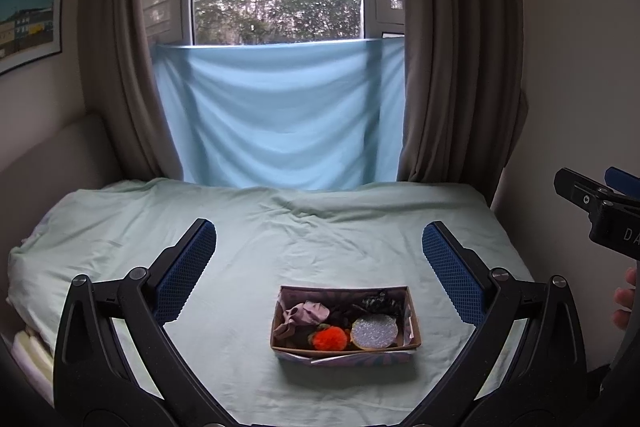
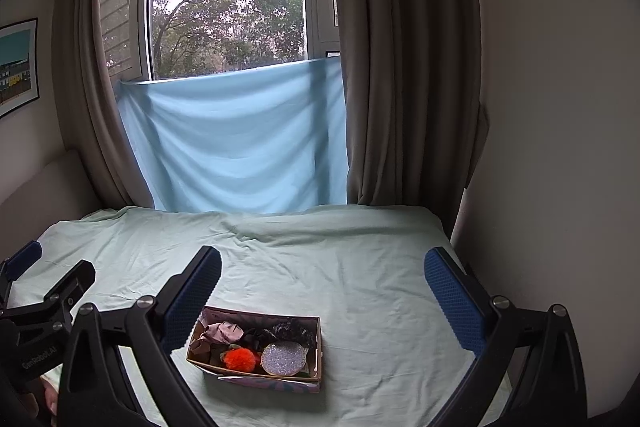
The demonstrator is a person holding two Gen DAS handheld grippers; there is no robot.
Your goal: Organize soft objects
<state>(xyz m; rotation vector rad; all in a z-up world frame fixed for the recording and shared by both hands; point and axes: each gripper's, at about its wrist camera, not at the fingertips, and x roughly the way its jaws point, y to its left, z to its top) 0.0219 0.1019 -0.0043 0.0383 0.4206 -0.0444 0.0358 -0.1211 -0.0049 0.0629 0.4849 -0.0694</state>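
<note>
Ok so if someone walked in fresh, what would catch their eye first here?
Probably the small cardboard box sitting alone mid-bed on the pale green sheet, with a bright orange pom-pom and a glittery silver disc at its near edge. Behind the bed, a light blue cloth hangs under the window. Both tools, left and right, stand open, empty.

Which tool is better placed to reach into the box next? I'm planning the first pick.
Left, probably. The box sits centred between the open left tool, while it lies off toward the left finger of the right tool, also open.
</note>
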